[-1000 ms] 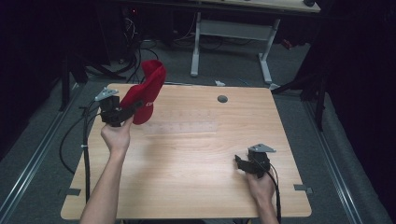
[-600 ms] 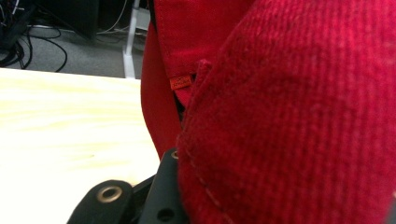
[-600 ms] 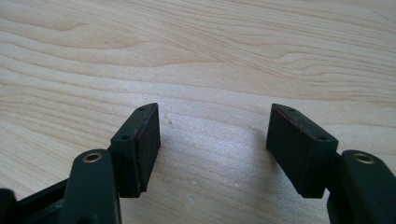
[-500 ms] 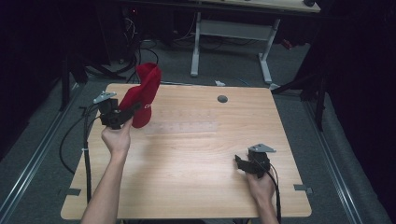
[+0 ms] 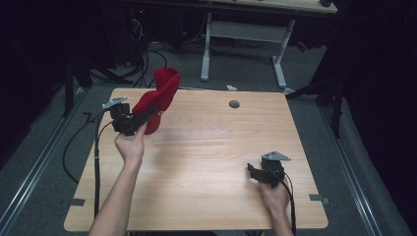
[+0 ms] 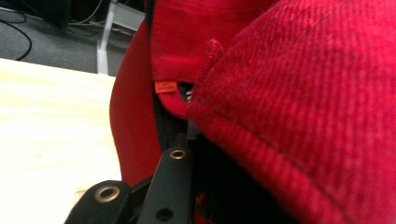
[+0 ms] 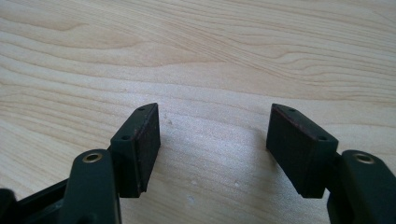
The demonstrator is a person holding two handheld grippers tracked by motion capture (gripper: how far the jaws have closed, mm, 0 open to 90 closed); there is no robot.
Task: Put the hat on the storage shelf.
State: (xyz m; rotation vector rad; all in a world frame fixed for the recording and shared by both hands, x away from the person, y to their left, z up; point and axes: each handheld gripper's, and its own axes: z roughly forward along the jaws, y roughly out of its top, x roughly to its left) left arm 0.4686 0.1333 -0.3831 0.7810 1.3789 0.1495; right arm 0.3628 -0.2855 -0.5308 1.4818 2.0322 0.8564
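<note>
Held thing: a red knitted hat (image 5: pixel 160 98), raised above the far left part of the wooden table (image 5: pixel 206 167) in the high view.
Container: the hat itself was the one hollow thing in sight; its opening pointed up and away from the person, and whether anything lay inside could not be told.
Left gripper (image 5: pixel 147 114): jaws closed on the hat's lower edge, pinching the cloth; the person's left hand (image 5: pixel 130 145) held it up over the table's left side.
Hat, close up: in the left gripper view the hat (image 6: pixel 299 93) showed a coarse ribbed knit, deep red, with a thick rolled fold crossing the right of the picture.
Tag: a small orange label (image 6: pixel 166 87) was sewn at a seam on the hat's inner side; its print was too small to read.
Hat's shape: it stood tall and slightly bent, narrow where pinched and wider at the top, with a pale mark on its side near the jaws.
Right gripper (image 7: pixel 212 149): jaws wide apart, nothing between the pads, bare wood grain beneath them.
Right gripper's place: near the table's near right corner in the high view (image 5: pixel 256 173), well apart from the hat.
Table: light wood, with a small round grey grommet (image 5: pixel 234 104) near the far edge.
</note>
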